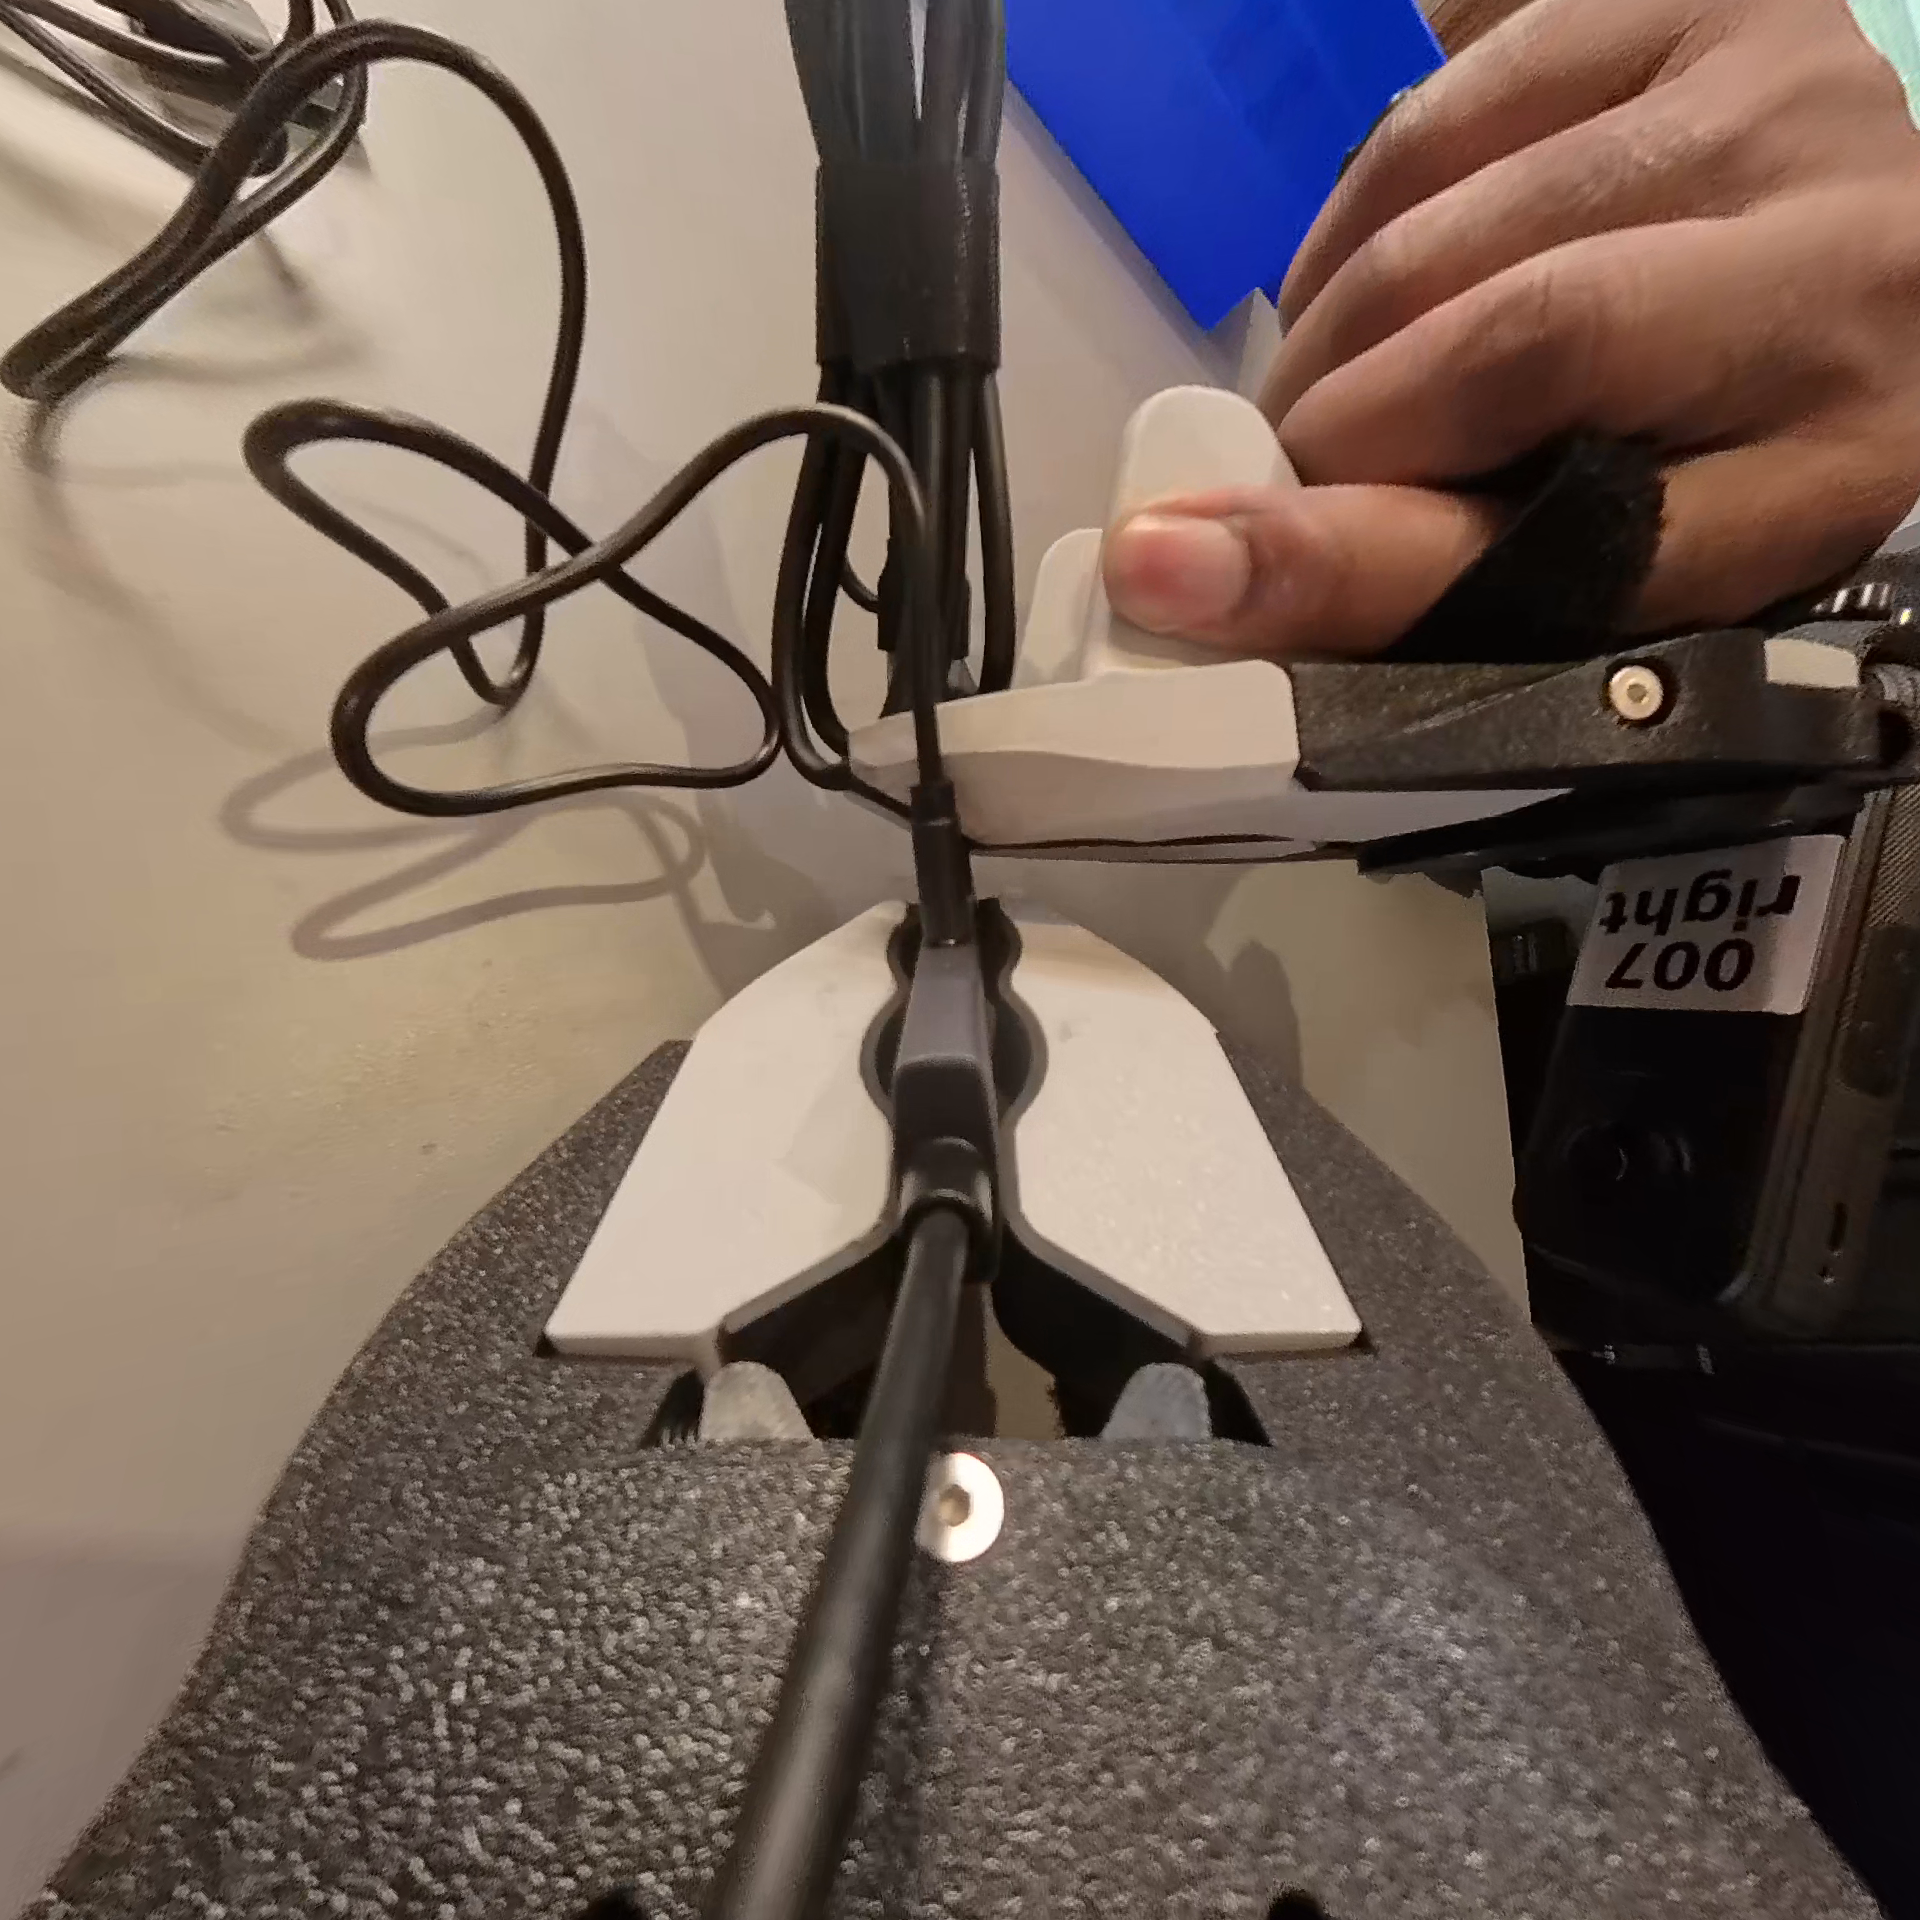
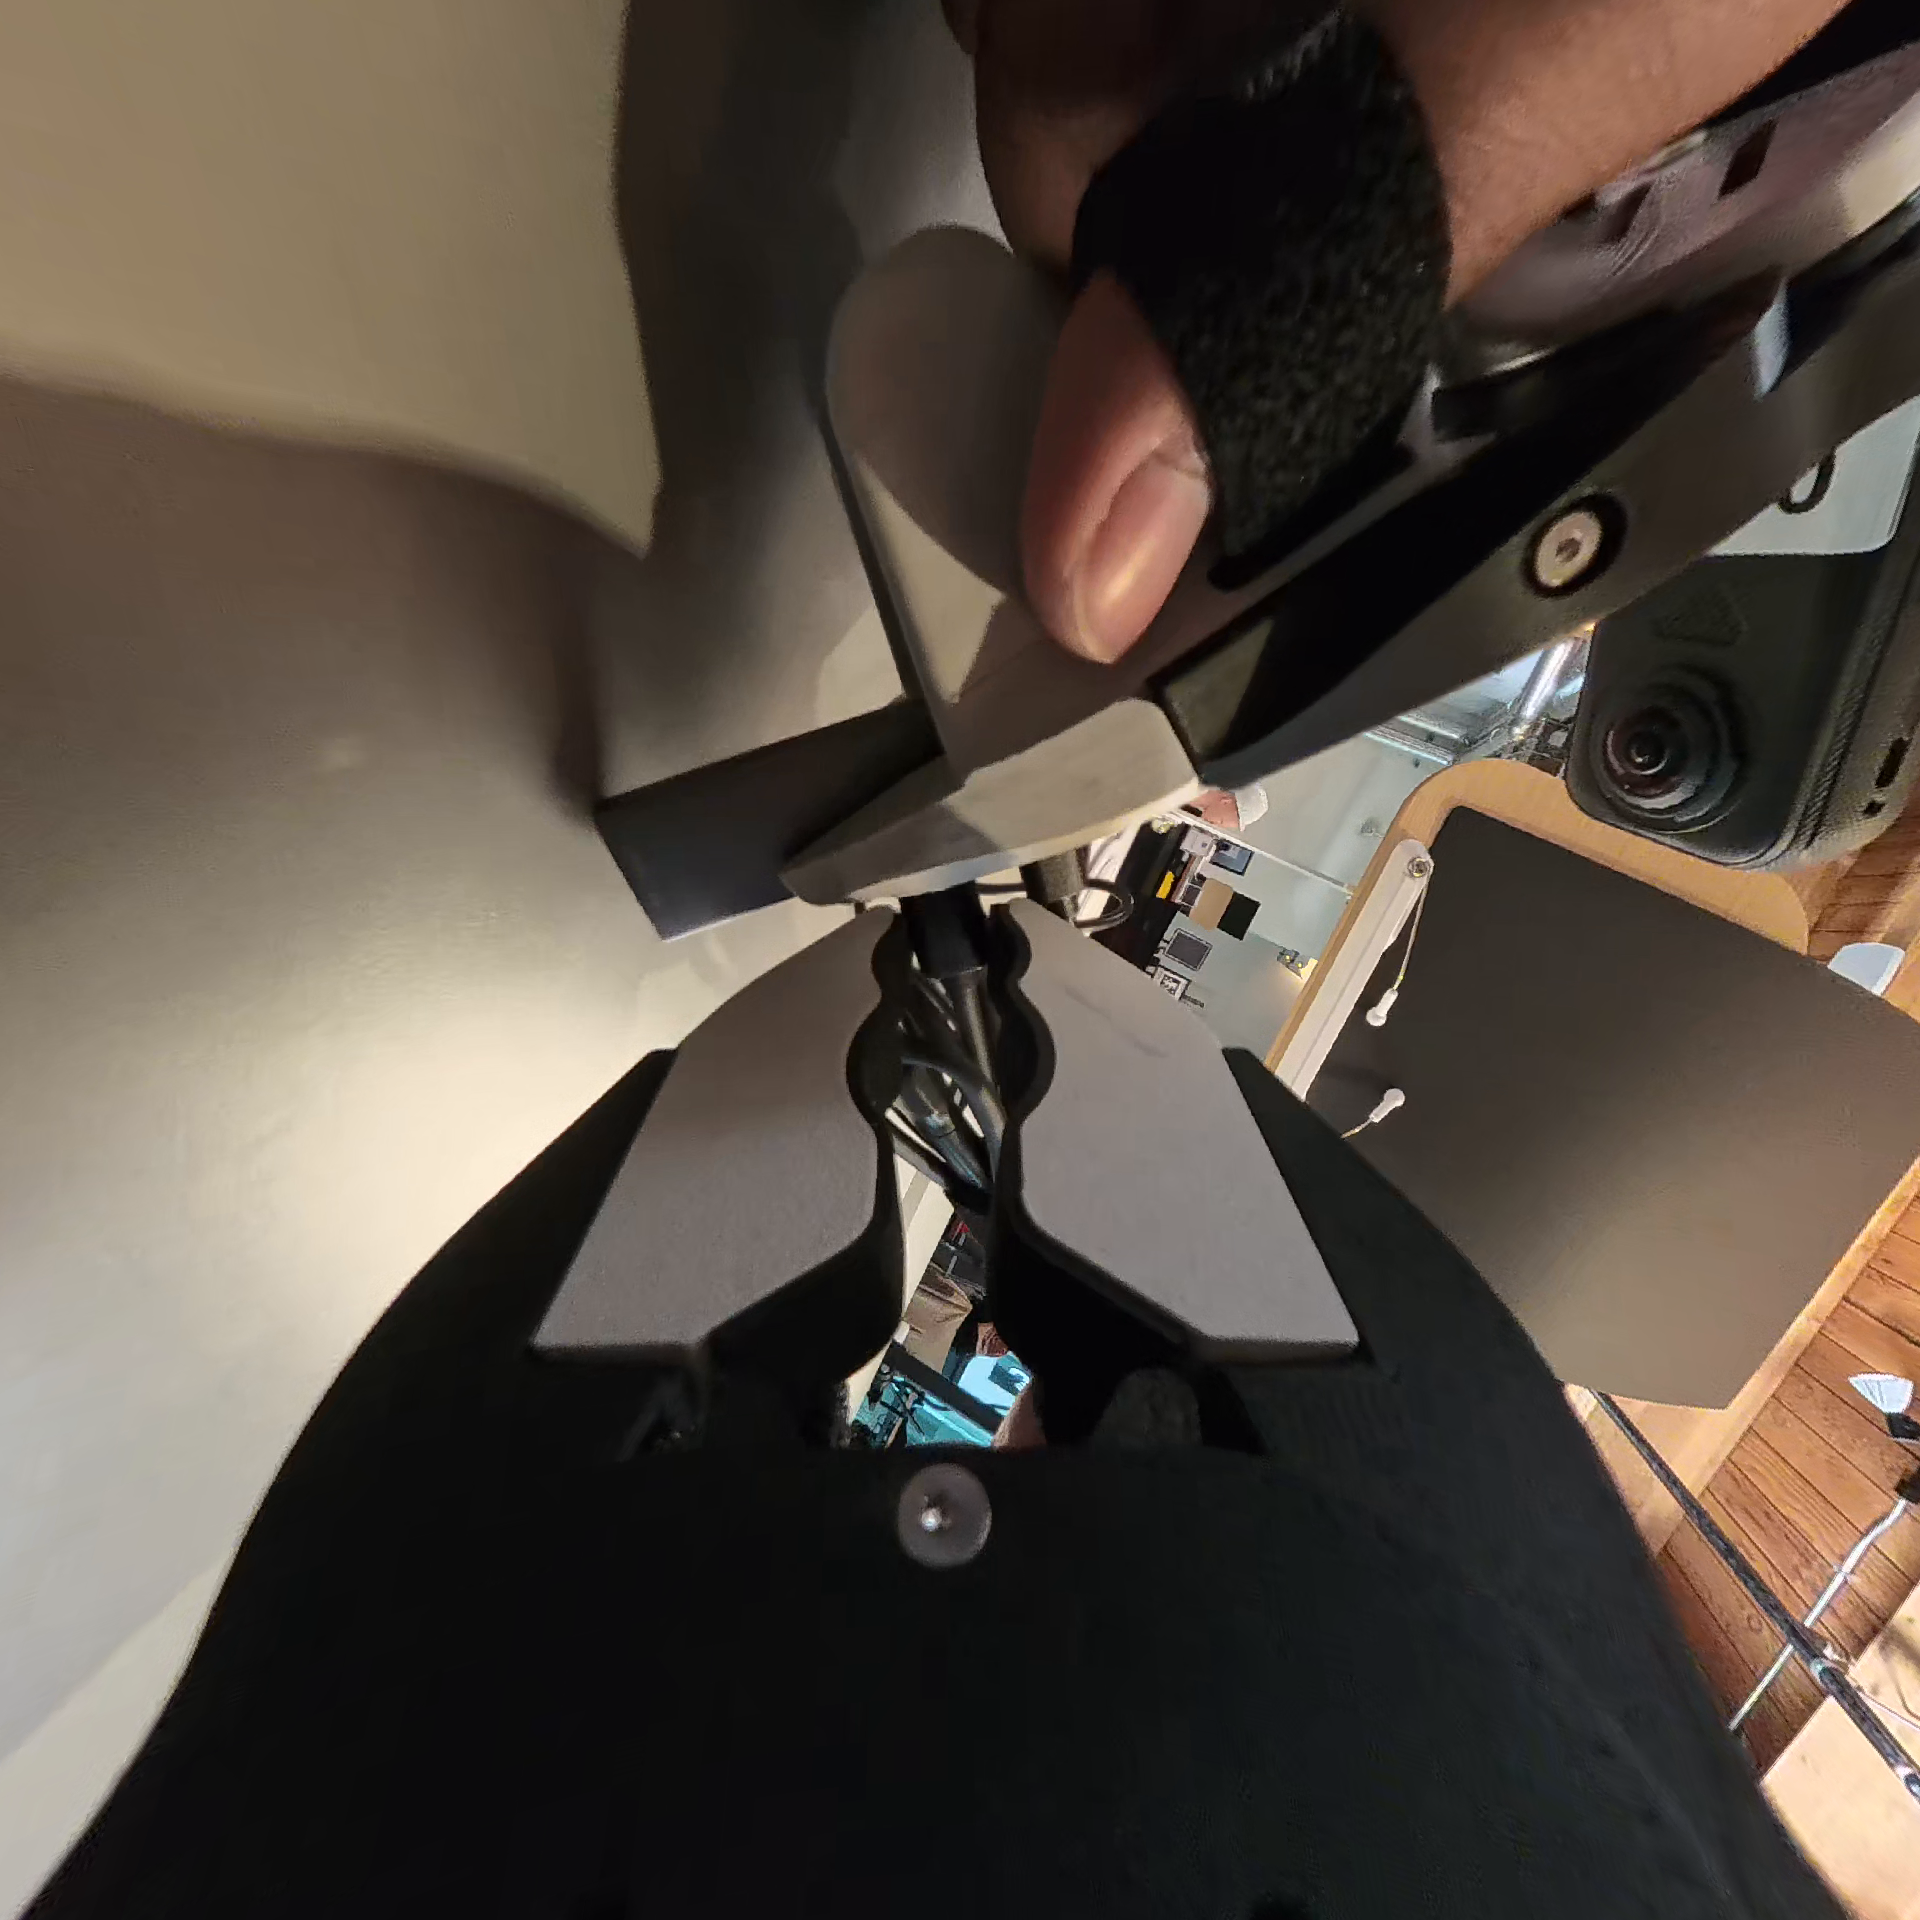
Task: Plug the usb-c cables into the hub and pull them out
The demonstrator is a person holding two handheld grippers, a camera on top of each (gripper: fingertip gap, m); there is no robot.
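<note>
In the left wrist view my left gripper [image 1: 943,925] is shut on a slim dark grey hub [image 1: 940,1029], whose own black cable [image 1: 883,1403] runs back toward the camera. A black USB-C plug [image 1: 940,862] meets the hub's far end; I cannot tell how deep it sits. My right gripper [image 1: 914,800] comes in from the right, held by a hand [image 1: 1507,364], and is shut on that plug. In the right wrist view my right gripper [image 2: 951,925] is shut on the black plug [image 2: 956,966], and the left gripper [image 2: 831,873] holds the hub [image 2: 717,831] just beyond it.
A strapped bundle of black cables [image 1: 904,260] hangs behind the hub, with loose cable loops [image 1: 520,623] on the beige table [image 1: 208,1143]. A blue object [image 1: 1195,135] lies at the back right. In the right wrist view a dark panel [image 2: 1558,1091] and wooden floor [image 2: 1818,1455] show. The grippers are tip to tip, or close to it.
</note>
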